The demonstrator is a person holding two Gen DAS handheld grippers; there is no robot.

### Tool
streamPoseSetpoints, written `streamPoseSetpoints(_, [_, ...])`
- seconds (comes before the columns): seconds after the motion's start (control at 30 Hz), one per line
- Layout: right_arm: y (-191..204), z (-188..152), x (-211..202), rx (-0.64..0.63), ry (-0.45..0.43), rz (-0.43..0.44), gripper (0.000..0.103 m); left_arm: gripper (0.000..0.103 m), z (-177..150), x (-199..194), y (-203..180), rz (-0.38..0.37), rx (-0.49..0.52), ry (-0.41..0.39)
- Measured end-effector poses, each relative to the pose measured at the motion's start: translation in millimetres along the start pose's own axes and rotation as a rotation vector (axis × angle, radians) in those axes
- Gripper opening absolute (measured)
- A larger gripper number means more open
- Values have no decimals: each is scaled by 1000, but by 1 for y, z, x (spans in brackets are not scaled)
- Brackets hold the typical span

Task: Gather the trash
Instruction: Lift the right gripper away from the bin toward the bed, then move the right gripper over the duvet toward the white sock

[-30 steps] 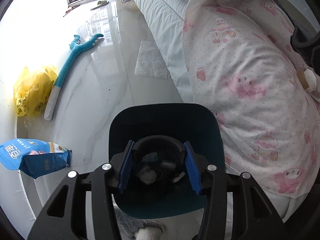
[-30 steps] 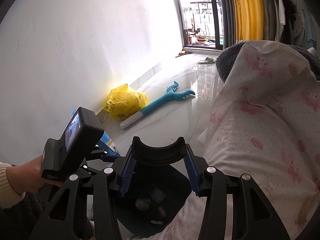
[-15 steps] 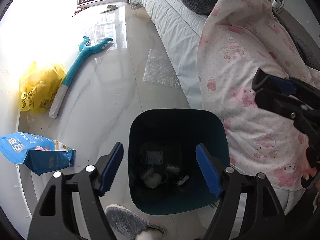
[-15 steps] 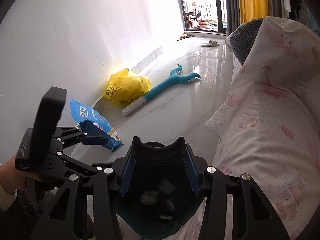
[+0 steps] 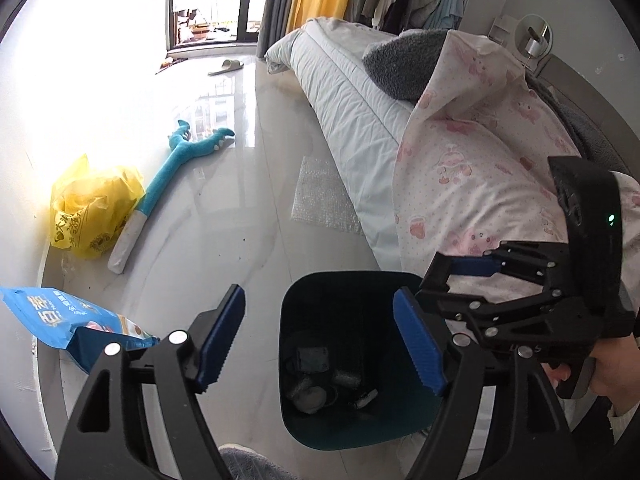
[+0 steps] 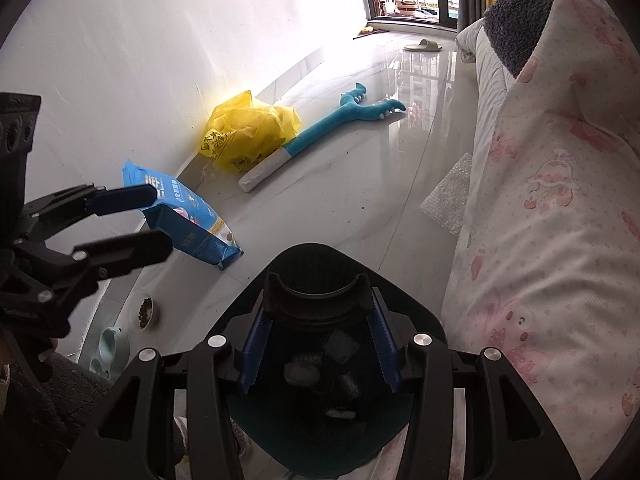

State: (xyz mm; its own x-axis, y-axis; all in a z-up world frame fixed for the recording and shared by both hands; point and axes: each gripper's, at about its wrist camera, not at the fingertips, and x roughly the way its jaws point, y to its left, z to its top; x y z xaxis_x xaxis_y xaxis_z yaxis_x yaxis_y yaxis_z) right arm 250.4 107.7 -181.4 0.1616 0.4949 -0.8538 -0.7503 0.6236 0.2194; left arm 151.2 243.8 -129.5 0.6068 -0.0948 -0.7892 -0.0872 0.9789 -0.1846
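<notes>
The left hand-held gripper [image 5: 320,312] hangs in the lower middle of its own view with its blue pads wide apart and nothing between them. A second ago those pads were pinched on a dark curved piece right over the bin; now the piece is gone from them, and the gripper sits higher and a little back from the opening. I judge that piece has dropped into the bin [image 5: 360,438], though I cannot pick it out among the crumpled scraps lying at the bottom.

The right hand-held gripper [image 6: 320,320] is clamped on a black curved piece [image 6: 316,296], with both pads pressing its sides. It has come down closer to the bin, whose mouth fills the bottom centre of the right wrist view directly beneath the held piece. The grip has not loosened over the last second.

So one deposit looks done and the second is lined up: the sensible next move would be for the right pads to part above the opening.

More work remains on the floor [image 5: 248,240]. A blue snack bag [image 5: 60,316] lies at the lower left, a yellow plastic bag [image 5: 92,208] sits against the wall at the left, and a sheet of bubble wrap [image 5: 324,196] lies beside the bed in mid-frame. A teal plush toy [image 5: 176,168] stretches between the yellow bag and the window; it is probably not trash.
</notes>
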Motion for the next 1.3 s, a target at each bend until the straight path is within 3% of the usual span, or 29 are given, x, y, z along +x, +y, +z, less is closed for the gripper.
streamPoseSetpoints(0.77, [18,-13,56,-26,154,-28,49,90,14,-60,6,48,13,-287])
streamPoseSetpoints(0.83, [16,-13,56,-25,160,-38,53,91,15,-65,4,42,13,-312])
streamPoseSetpoints(0.9, [15,-14,54,-24,162,-46,61,91,16,-68,1,37,13,-331])
streamPoseSetpoints(1.03, [14,-13,48,-24,153,-49,66,91,19,-70,-3,33,7,-352])
streamPoseSetpoints(1.3, [12,-7,21,-18,84,-28,69,92,26,-77,-14,30,-19,-419])
